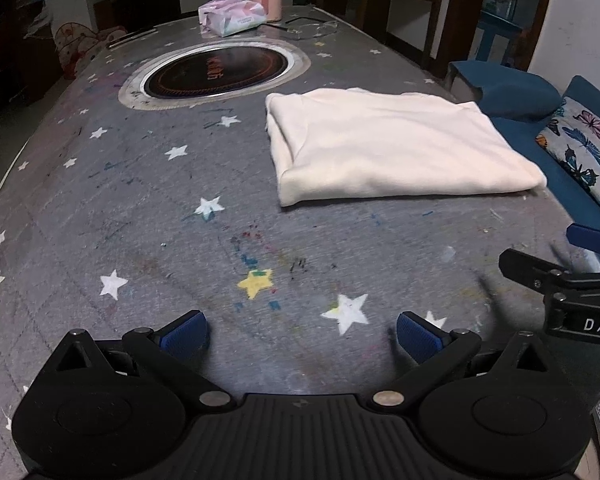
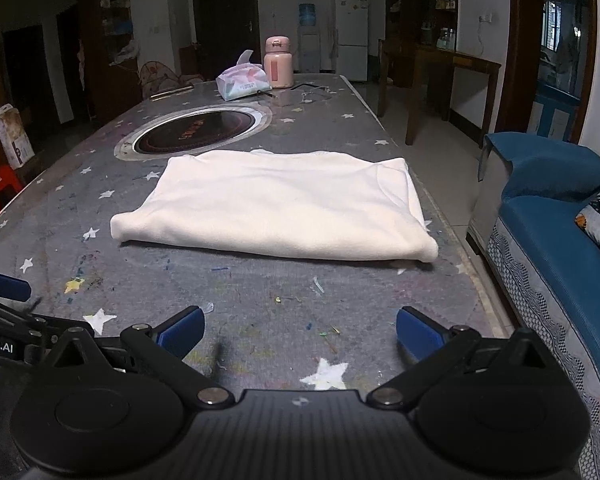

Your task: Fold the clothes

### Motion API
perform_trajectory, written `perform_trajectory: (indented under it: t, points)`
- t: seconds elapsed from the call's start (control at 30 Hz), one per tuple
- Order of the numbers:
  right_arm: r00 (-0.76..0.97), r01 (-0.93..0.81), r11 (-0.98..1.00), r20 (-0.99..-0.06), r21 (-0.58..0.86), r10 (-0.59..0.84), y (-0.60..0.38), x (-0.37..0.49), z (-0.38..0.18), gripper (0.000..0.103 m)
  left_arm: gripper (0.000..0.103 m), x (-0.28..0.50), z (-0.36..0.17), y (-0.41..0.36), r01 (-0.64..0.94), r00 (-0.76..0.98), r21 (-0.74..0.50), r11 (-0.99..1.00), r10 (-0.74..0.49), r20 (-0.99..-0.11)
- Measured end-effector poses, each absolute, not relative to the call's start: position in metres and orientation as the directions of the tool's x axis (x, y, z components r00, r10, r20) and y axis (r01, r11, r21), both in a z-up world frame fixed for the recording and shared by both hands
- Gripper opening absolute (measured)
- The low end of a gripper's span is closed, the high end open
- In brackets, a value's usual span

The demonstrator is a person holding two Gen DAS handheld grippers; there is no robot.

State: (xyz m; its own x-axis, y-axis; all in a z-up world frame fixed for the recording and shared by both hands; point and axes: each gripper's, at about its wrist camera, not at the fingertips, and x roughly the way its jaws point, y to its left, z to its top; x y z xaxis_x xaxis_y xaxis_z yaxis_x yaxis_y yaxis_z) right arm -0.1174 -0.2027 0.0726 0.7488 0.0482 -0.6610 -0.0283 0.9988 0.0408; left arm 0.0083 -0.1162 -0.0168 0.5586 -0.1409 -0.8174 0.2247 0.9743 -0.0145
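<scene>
One cream garment (image 2: 276, 208), lying folded into a flat rectangle on the star-print tablecloth (image 1: 140, 220). My left gripper (image 1: 302, 334) and right gripper (image 2: 300, 330) hover short of it, both wide apart, empty.

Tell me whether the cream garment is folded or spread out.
Folded: the cream garment lies as a compact layered rectangle with doubled edges on the table.

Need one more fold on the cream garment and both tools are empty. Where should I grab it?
Grip the cream garment at its two near corners, left tool on the left one, right tool on the right. Come in low from the near side: that rounded edge faces both open tools, lies flat on the table, and nothing blocks it.
</scene>
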Motion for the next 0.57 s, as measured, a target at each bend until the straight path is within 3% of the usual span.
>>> perform_trajectory:
  t: [0.57]
  points:
    - [0.761, -0.009, 0.998, -0.648, 0.057, 0.044, -0.2066, -0.1192, 0.0764, 0.103, 0.103, 0.0024, -0.0085, -0.1256, 0.267, 0.559, -0.028, 0.963, -0.178, -0.81]
